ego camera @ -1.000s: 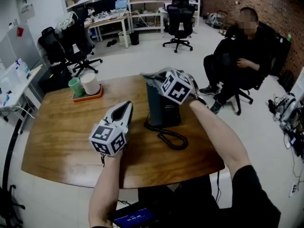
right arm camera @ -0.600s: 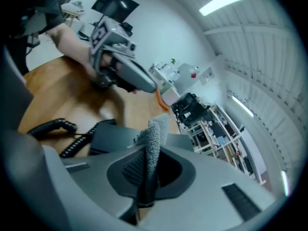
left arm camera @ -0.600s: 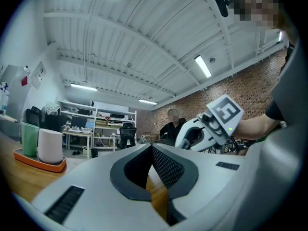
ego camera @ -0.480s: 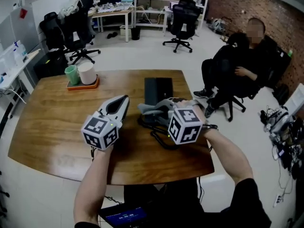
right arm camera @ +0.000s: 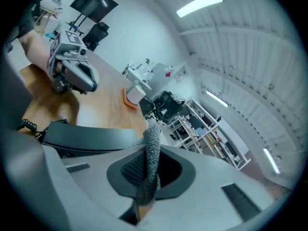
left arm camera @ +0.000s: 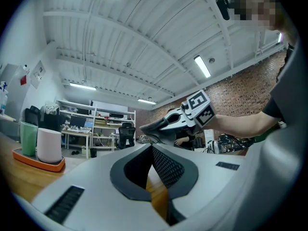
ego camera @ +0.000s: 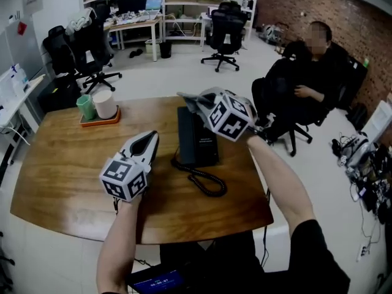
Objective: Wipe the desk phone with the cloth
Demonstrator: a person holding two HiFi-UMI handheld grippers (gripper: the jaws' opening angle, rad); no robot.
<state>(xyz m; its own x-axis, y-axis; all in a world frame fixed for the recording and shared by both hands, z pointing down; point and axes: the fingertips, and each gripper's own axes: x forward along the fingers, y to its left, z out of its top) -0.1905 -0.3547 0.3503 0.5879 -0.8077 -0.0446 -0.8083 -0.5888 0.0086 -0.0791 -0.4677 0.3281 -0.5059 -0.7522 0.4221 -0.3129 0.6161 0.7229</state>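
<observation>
The black desk phone (ego camera: pixel 197 138) lies in the middle of the wooden table (ego camera: pixel 55 182), its coiled cord (ego camera: pixel 205 179) trailing toward me. My right gripper (ego camera: pixel 197 101) is over the phone's far end, shut on a grey cloth (ego camera: pixel 186 97) that sticks out past its tip. In the right gripper view the cloth (right arm camera: pixel 152 146) stands pinched between the jaws, with the phone (right arm camera: pixel 86 136) just below. My left gripper (ego camera: pixel 150 141) hovers to the left of the phone, shut with nothing in it; in the left gripper view its jaws (left arm camera: pixel 151 148) meet at the tip.
An orange tray (ego camera: pixel 98 119) with a green cup (ego camera: pixel 84 107) and a white cup (ego camera: pixel 105 104) sits at the table's far left. A person sits on an office chair (ego camera: pixel 303 84) beyond the right edge. More chairs and shelves stand behind.
My right gripper has gone with the cloth from the phone's near end, by the cord, back to its far end. The left gripper has barely shifted.
</observation>
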